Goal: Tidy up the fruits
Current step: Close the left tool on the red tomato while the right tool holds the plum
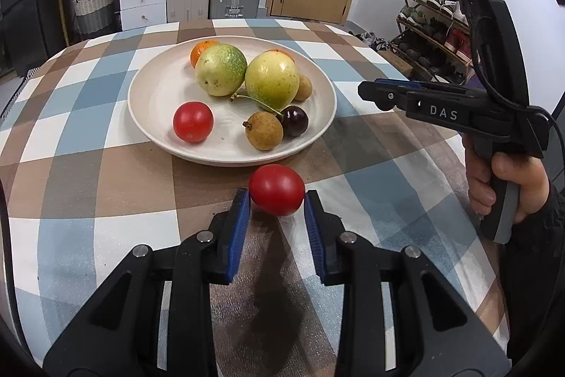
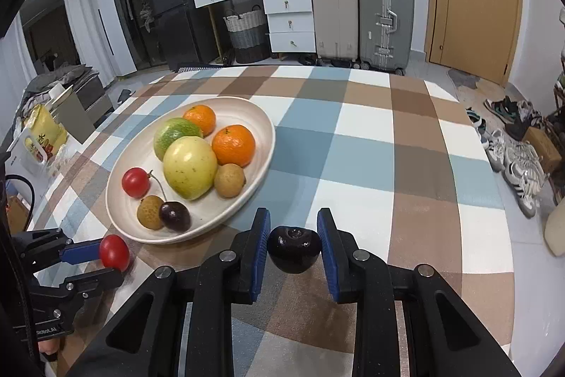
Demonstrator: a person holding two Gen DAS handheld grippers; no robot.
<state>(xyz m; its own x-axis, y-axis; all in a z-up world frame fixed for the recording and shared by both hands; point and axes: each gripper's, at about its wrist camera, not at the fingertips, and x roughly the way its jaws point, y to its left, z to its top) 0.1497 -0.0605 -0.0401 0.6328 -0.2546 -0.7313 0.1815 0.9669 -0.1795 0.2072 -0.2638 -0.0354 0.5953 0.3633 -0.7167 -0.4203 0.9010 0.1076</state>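
Care matters most here: the left gripper (image 1: pixel 277 200) pinches a red tomato (image 1: pixel 277 189) between its blue pads just short of the plate's (image 1: pixel 148 94) near rim, and the right gripper (image 2: pixel 293 237) clamps a dark cherry (image 2: pixel 293 249) beside that rim, so each should be carried over the lip, lowered into a bare patch and released gently to keep it from rolling into the fruit already there. Both grippers are held low and roughly level over the checked bench (image 2: pixel 370 136), pointing toward the plate, the left from the near side and the right from its right.
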